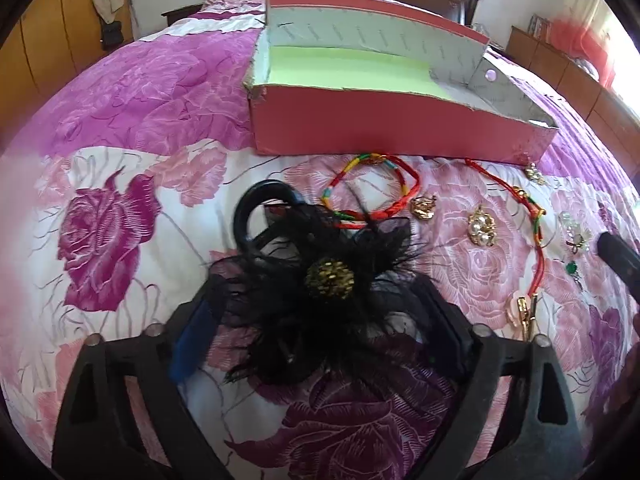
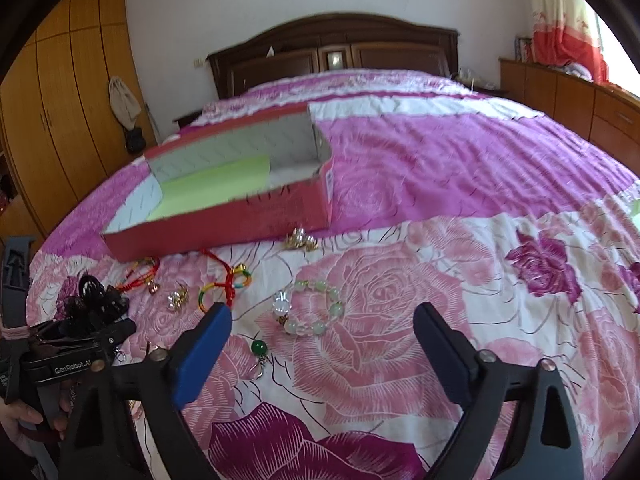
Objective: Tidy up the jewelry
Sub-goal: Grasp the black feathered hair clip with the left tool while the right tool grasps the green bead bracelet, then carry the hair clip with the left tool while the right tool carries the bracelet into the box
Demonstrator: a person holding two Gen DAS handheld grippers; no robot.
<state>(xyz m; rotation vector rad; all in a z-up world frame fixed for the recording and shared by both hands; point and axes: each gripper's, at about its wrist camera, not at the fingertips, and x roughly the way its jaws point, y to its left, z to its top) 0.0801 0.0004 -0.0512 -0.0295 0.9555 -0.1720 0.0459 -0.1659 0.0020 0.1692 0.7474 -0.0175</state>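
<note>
Between the fingers of my left gripper (image 1: pixel 316 340) sits a black feathered hair ornament with a gold beaded centre (image 1: pixel 320 280); the jaws are closed on it, its black hoop (image 1: pixel 256 208) poking out ahead. My right gripper (image 2: pixel 322 320) hangs with jaws wide apart and nothing in them, above the rose-patterned pink and white bedspread (image 2: pixel 460 280). Just ahead of its tips lies a pale green and clear bead bracelet (image 2: pixel 316 308), and near the blue-padded left finger (image 2: pixel 200 356) a round green bead pendant (image 2: pixel 259 348). Farther off I see a red, yellow and green braided cord bangle (image 1: pixel 370 190), gold earrings (image 1: pixel 482 226) and a red cardboard box with a lime-green paper lining (image 1: pixel 400 120), its base resting on the bedspread. Feathers hide most of my left fingers' pads, and the small trinkets at the right edge of the left view are too blurred to name.
</note>
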